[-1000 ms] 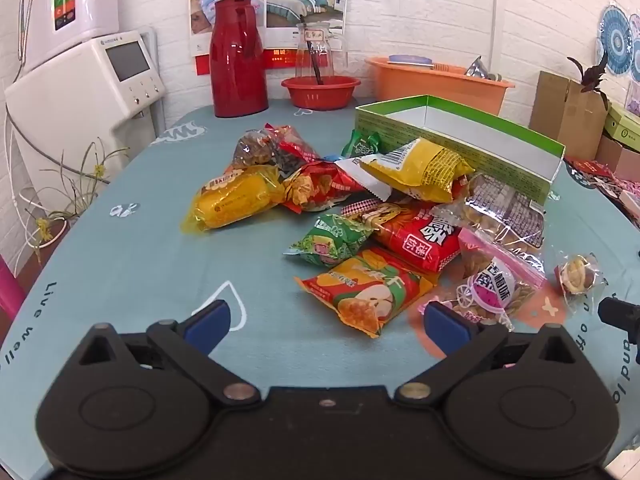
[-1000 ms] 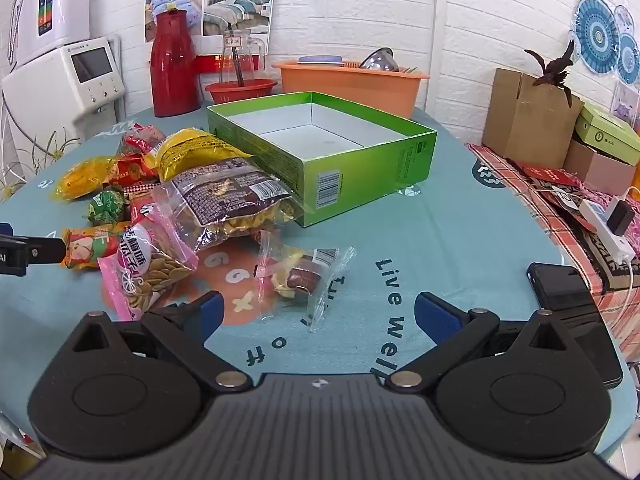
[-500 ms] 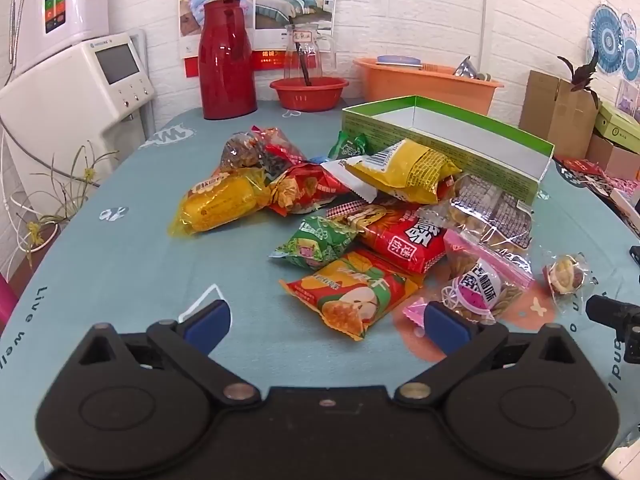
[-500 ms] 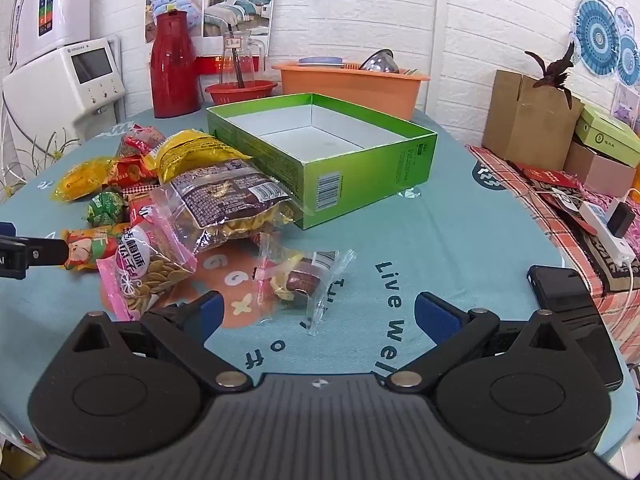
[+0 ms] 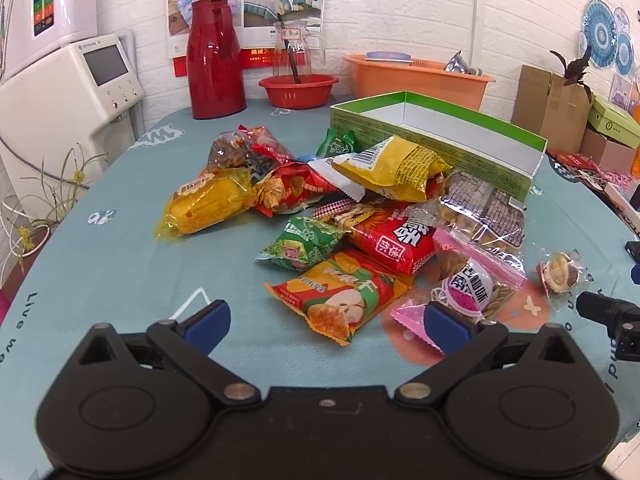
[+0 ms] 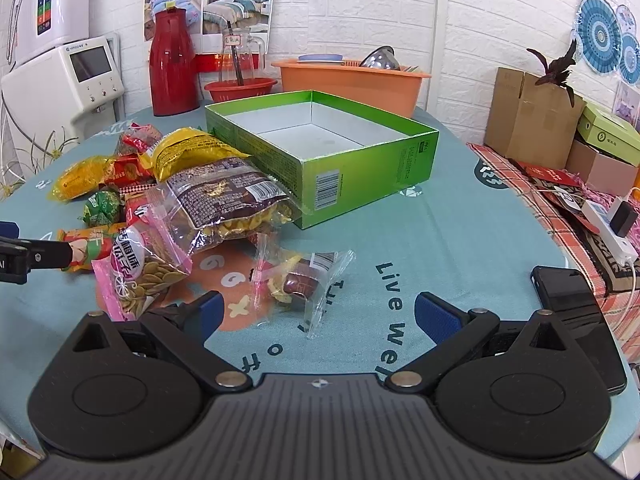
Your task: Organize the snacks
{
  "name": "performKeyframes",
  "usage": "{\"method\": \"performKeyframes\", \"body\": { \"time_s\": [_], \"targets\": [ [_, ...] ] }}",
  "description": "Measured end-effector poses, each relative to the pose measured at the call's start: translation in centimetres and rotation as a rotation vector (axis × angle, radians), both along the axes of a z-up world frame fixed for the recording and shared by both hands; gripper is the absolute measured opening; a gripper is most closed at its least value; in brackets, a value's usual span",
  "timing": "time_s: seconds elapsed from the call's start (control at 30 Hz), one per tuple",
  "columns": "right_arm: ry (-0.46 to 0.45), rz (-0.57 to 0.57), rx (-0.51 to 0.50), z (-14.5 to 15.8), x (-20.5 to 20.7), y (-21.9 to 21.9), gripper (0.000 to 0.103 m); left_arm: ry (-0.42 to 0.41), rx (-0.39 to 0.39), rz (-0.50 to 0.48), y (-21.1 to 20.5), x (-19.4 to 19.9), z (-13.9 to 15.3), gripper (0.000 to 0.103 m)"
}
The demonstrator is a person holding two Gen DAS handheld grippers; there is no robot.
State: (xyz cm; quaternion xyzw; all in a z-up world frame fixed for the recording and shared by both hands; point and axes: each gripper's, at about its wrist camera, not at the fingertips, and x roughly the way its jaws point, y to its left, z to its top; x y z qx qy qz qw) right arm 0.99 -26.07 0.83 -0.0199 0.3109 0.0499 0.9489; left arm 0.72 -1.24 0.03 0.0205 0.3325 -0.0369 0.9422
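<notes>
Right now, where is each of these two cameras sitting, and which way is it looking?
Left wrist: rides the left gripper, low over the table, facing the snack pile and red thermos; its open blue-tipped fingers show.
Right wrist: rides the right gripper, facing the empty green box; its open fingers show, plus the left gripper's tip.
Shared: green box, pink seed bag, thermos.
</notes>
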Motion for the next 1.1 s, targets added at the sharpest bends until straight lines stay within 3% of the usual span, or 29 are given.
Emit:
{"method": "performKeyframes", "body": {
  "time_s": [0.53,1.1],
  "targets": [
    [0.003,0.007,0.008,-0.2,0.2,-0.1,0.103,0.001,0.006,-0.008,-0.5,0.1,-0.1,0.103],
    [0.013,0.108,0.058,-1.2,1.3,-0.7,0.103,0.021,0.017,-0.03,-1.7,1.7,-0.1,0.103]
  ]
}}
